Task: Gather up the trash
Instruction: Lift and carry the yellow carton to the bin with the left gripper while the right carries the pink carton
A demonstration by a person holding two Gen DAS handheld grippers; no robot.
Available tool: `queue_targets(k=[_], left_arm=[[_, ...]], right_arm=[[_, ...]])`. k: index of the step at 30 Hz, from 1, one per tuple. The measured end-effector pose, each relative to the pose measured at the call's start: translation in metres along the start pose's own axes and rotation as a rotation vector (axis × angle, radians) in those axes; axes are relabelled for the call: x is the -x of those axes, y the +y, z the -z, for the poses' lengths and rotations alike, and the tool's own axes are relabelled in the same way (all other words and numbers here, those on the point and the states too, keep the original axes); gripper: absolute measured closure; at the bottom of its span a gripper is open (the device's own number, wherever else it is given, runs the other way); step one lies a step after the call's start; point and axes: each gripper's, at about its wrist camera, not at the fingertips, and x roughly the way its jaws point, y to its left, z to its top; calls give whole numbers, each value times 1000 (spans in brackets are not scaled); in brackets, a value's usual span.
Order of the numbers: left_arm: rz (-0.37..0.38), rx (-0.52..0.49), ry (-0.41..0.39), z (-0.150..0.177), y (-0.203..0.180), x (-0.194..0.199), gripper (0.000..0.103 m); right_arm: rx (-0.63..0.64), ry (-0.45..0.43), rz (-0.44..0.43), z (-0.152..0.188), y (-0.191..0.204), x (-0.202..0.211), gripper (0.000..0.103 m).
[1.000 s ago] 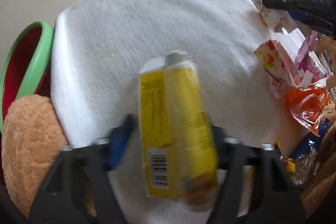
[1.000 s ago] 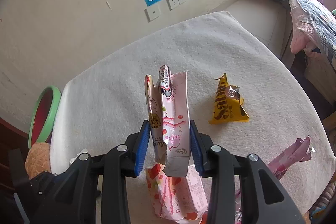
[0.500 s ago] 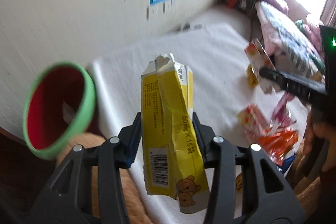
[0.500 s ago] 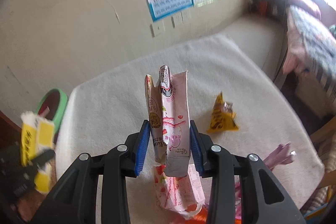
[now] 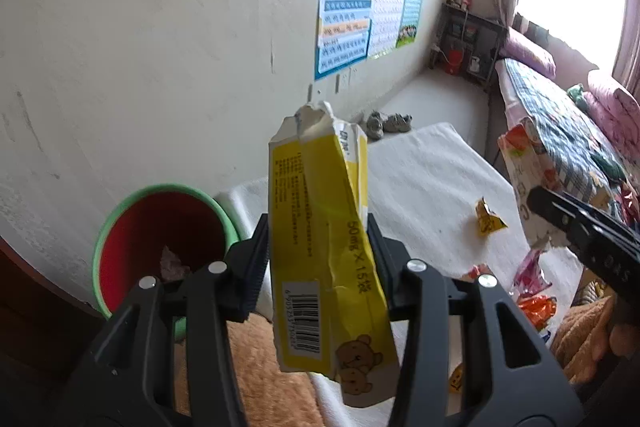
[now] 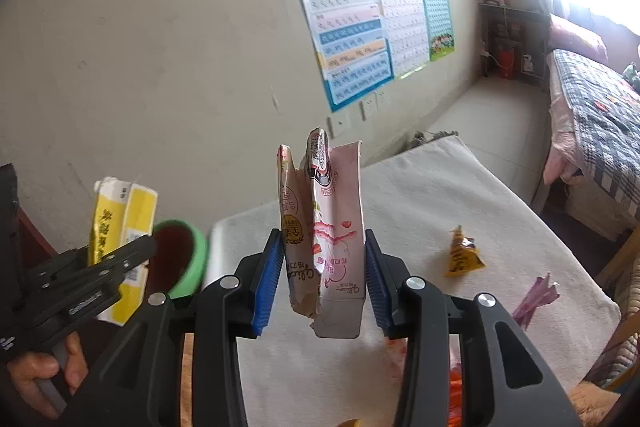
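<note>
We are holding two items aloft. Left hand-held gripper (image 5: 318,259) is clamping the yellow carton (image 5: 324,247), nearing the green-rimmed bin (image 5: 160,227) off the surface's (image 6: 420,195) left edge. Right hand-held gripper (image 6: 322,279) is easing its jaws apart around the pink carton (image 6: 332,239). Scraps already binned. Still awaiting collection: yellow wrapper (image 6: 464,259), pink wrapper (image 6: 536,297), orange packets (image 5: 536,309) along the right edge.

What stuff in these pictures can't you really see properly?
- Left wrist view: the bottom of the red bin is hidden behind the left claw and its yellow carton; one scrap shows inside.
- Left wrist view: the wrappers at the right are cut off by the right claw's arm.
- Right wrist view: the small yellow packet has print too small to read.
</note>
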Motion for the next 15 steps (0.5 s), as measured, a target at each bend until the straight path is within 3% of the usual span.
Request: queue_targets(k=[15], left_arm=[[-54, 60, -50, -8, 44, 15, 59]], right_arm=[[76, 12, -59, -7, 57, -5, 64]])
